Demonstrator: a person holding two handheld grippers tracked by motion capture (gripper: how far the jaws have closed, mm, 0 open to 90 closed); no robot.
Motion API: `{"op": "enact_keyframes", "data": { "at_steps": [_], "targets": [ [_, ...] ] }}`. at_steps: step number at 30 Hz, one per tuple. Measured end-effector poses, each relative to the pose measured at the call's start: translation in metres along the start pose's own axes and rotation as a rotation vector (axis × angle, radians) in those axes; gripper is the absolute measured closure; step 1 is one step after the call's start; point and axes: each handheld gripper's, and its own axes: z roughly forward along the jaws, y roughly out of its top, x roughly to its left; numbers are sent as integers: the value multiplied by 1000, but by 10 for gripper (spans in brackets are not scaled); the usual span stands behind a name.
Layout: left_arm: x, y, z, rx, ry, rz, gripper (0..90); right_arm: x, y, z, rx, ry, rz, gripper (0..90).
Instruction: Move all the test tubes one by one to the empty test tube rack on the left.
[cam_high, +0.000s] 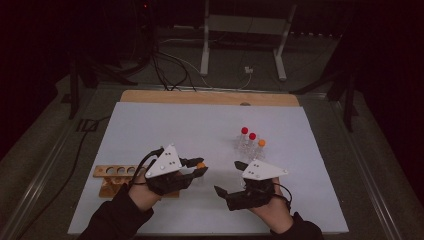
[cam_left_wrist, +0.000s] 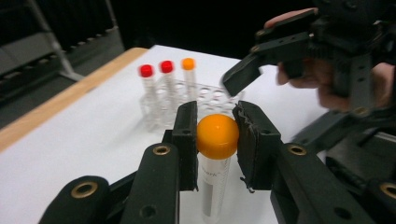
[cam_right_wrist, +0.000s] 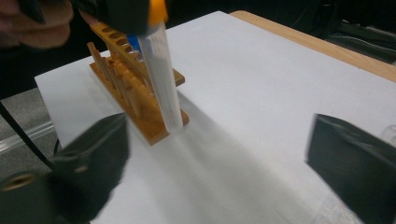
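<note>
Left gripper (cam_left_wrist: 217, 135) pinching a clear plastic tube (cam_left_wrist: 212, 186) at its glossy, rounded orange cap (cam_left_wrist: 217, 136); right gripper (cam_right_wrist: 219, 154) spread wide over the matte white sheet (cam_right_wrist: 261, 93).

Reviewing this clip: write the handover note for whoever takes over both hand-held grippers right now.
Left hand-held gripper: shut on the orange-capped tube, gripped at the cap, tube hanging upright above the white sheet.
Right hand-held gripper: open, holding nothing, hovering over the sheet.
Clear rack, far right: two red-capped tubes and one orange-capped tube stand in it.
Wooden rack, near left: the holes I can see look unfilled.
Done: one tube picked up.
Left: probably seat the held tube in a rack; which one, I cannot tell.
</note>
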Motion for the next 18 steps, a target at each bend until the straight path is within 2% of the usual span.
{"op": "enact_keyframes", "data": {
  "at_steps": [2,5,13,18],
  "targets": [
    [3,-1,-5,-1,23,-3,718,-4,-2,-2,-10,0,21,18],
    [7,-2,-12,0,49,-9,718,-7,-6,-4,0,-23,16,0],
    [19,-3,-35,-10,120,-22,718,-11,-12,-7,4,-37,29,0],
    [21,-7,-44,-9,145,-35,718,-12,-11,-9,-6,-47,32,0]
  ]
}}
